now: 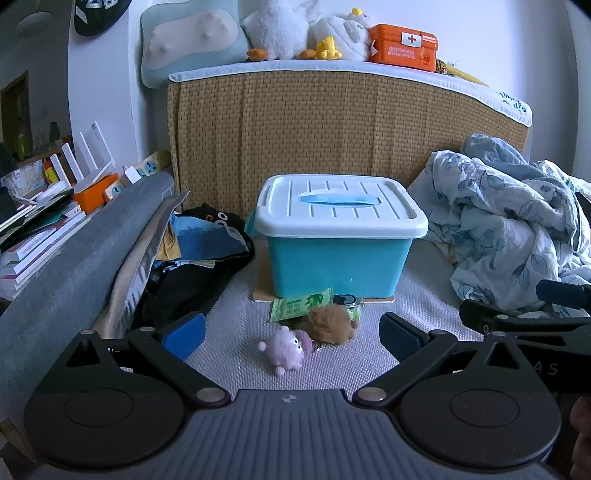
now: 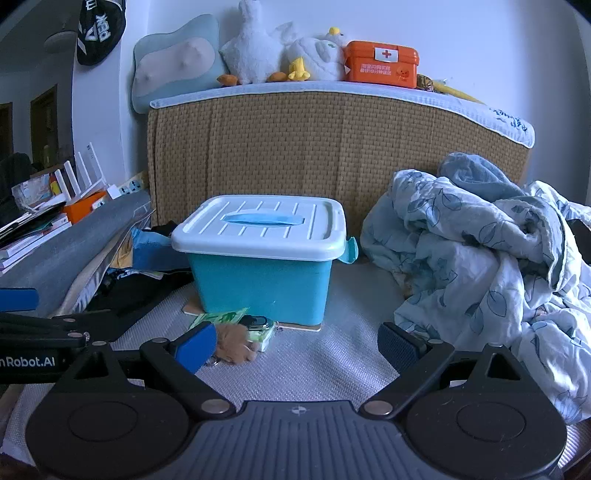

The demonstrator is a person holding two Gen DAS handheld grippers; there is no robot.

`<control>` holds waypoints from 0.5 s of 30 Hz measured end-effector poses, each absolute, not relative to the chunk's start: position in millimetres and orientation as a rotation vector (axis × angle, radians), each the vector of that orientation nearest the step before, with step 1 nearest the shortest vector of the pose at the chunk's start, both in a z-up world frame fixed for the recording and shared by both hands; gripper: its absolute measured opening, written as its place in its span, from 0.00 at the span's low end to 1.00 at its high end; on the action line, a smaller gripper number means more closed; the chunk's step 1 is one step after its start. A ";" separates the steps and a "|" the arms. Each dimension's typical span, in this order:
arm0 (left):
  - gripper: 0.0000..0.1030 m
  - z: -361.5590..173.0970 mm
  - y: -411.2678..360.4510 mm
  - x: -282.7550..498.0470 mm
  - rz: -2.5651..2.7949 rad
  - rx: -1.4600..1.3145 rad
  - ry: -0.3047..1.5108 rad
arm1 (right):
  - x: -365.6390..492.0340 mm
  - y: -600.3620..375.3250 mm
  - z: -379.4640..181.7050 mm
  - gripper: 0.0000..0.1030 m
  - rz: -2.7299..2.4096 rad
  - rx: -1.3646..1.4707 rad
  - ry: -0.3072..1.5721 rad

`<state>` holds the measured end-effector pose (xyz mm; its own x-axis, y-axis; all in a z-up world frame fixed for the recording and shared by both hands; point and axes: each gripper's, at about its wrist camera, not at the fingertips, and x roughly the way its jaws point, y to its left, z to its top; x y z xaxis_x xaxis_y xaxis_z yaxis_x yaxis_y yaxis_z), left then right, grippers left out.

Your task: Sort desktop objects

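Left wrist view: we hold our left gripper [image 1: 291, 332] wide and empty near the pink plush [image 1: 284, 350]; our right gripper [image 2: 297, 343] is wide too, the lidded blue box [image 2: 260, 258] beyond

**Background clutter around the bed**

Woven tan headboard [image 1: 332, 125] runs across the back, a white-edged pad along its top. On that ledge: pale blue cushion [image 1: 192, 37] leaning on the wall, white plush toys [image 1: 306, 29], orange first-aid box [image 1: 404, 46] with red cross label. Black cap [image 2: 99, 29] hangs on the wall upper left. Crumpled blue leaf-print duvet [image 1: 509, 221] piled at right. Dark clothes and blue fabric [image 1: 199, 254] heaped at left, beside the grey bed edge [image 1: 66, 266]. Beyond it, stacked books [image 1: 33, 251], white router [image 1: 86, 158] with upright antennas, power strip [image 1: 147, 168].
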<state>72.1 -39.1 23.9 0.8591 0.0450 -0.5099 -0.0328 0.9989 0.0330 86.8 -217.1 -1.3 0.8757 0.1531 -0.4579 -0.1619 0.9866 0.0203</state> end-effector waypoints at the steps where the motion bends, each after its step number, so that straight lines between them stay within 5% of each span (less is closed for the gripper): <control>1: 1.00 23.6 -39.2 72.1 0.041 0.024 0.536 | 86.7 -217.0 -1.3 0.94 0.164 -0.021 0.475; 15: 1.00 22.3 -38.4 71.7 0.044 0.026 0.541 | 86.8 -216.2 -1.3 0.94 0.166 -0.031 0.478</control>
<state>71.7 -38.4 22.3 0.8563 0.0483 -0.5142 -0.0348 0.9988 0.0359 86.8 -216.2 -1.3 0.8745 0.1520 -0.4605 -0.1666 0.9860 0.0090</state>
